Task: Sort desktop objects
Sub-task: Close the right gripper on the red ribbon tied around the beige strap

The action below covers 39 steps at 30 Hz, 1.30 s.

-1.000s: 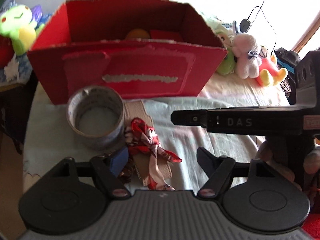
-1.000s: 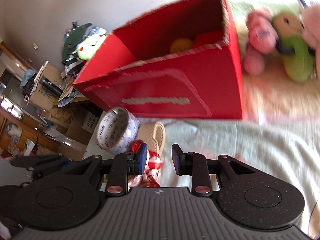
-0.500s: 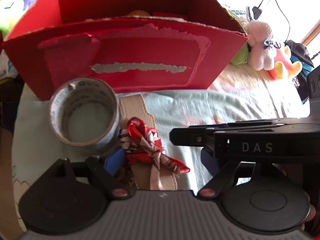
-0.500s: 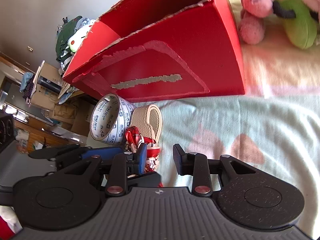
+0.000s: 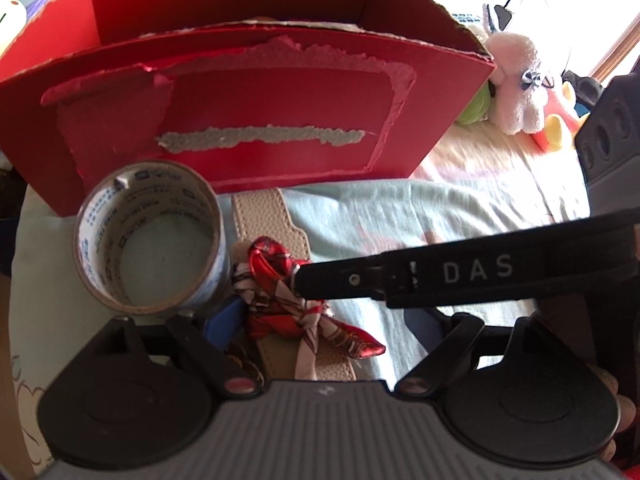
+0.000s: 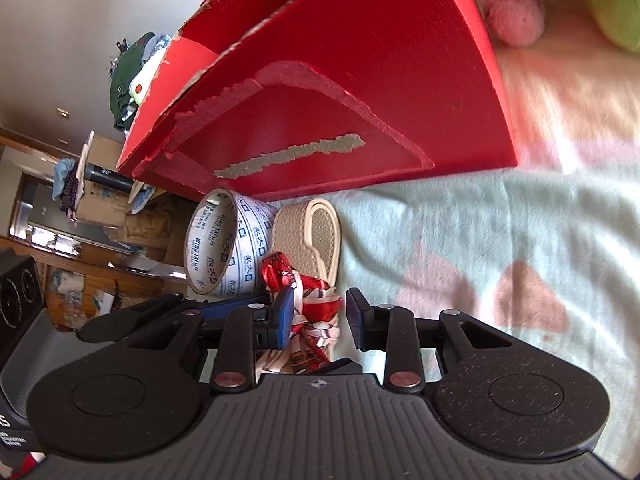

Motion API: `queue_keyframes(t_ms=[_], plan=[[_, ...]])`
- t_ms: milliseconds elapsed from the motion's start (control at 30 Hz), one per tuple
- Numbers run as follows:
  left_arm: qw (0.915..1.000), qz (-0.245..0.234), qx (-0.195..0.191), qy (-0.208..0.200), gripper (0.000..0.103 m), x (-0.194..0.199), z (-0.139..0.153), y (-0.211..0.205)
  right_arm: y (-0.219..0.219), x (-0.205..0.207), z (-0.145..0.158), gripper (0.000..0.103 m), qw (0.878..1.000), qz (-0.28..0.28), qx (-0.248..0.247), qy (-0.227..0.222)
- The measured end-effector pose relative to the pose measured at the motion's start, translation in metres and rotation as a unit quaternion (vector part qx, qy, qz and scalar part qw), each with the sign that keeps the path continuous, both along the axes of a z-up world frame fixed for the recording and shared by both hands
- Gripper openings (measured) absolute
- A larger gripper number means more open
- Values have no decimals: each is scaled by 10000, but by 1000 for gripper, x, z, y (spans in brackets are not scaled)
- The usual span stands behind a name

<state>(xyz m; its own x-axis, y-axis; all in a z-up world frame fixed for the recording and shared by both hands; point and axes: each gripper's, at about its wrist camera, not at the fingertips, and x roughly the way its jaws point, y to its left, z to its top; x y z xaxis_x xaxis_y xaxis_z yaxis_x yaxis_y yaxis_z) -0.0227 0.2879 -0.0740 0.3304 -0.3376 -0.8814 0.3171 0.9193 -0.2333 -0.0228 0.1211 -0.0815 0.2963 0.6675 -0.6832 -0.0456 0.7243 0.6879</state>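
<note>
**Right tool straddling scarf knot, both tools spread**

Right tool (image 6: 315, 316) spread, blue pads either side of red patterned scarf (image 6: 310, 304), not clamped. Scarf tied round beige strap (image 6: 316, 236), lying on pale cloth beside tape roll (image 6: 224, 244), just in front of red box (image 6: 360, 92). Left tool (image 5: 320, 320) released, wide apart, gripping nothing; left pad near tape roll (image 5: 154, 236).

Pale green cloth with pink heart shapes (image 6: 500, 264) spread over the tabletop. Plush toys at far right: white fluffy one (image 5: 518, 80), pink one (image 6: 516, 8), green one (image 6: 616, 4). Left background: cardboard boxes (image 6: 100, 208), heap of green clothing (image 6: 128, 76), plain grey wall (image 6: 80, 8).
</note>
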Motion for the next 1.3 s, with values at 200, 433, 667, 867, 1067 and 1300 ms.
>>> queue_keyframes(t_ms=[200, 433, 667, 867, 1067, 1300], plan=[[9999, -113, -58, -108, 83, -5, 5, -4, 1, -3, 1, 29, 9999, 107, 38, 28], [9975, -594, -286, -240, 73, -10, 20, -20, -8, -12, 14, 11, 9998, 112, -22, -182], [9972, -671, -245, -207, 73, -12, 18, -26, -23, -19, 7, 13, 9999, -132, -48, -62], [9987, -361, 46, -343, 84, -17, 23, -12, -15, -10, 7, 26, 9996, -209, 161, -123], [10000, -23, 7, 15, 85, -6, 2, -1, -1, 5, 0, 27, 9999, -25, 115, -87], [9998, 81, -136, 89, 85, -1, -5, 2, -7, 7, -14, 28, 9995, -51, 294, 134]])
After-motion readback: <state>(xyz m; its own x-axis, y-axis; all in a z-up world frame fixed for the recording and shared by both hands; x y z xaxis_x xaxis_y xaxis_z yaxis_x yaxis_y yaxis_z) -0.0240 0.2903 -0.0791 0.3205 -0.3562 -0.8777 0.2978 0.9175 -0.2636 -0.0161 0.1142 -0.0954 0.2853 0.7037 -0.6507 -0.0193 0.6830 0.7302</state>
